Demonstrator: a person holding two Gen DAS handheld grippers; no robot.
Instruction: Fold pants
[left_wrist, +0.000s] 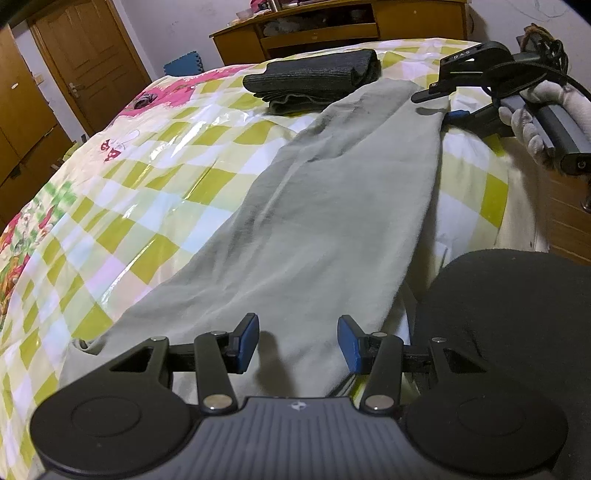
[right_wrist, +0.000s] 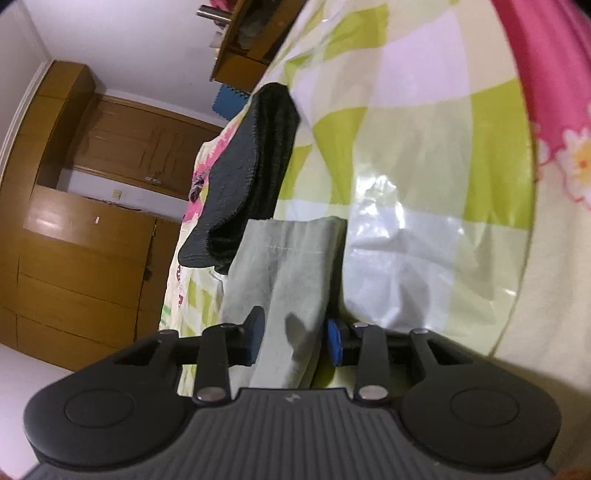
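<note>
Two garments on the checked bedspread (left_wrist: 155, 206): pale green pants (left_wrist: 332, 221) laid out lengthwise, folded dark clothes (left_wrist: 314, 77) just beyond their far end. Left gripper (left_wrist: 298, 342) released, jaws apart over the near end. Right gripper (right_wrist: 293, 341) parted around the far hem, pads not pressing. Wooden cabinet (left_wrist: 332, 33) beyond, partly cut off.

the pants (left_wrist: 332, 206) are pale grey-green, soft fabric, laid out long and flat, doubled lengthwise with 1 leg on the other, running from near the camera away toward the far side. faint creases and a few dark smudges mark the cloth. in the right wrist view the hemmed leg end (right_wrist: 291, 236) shows a stitched seam, lying beside a dark folded garment.
</note>
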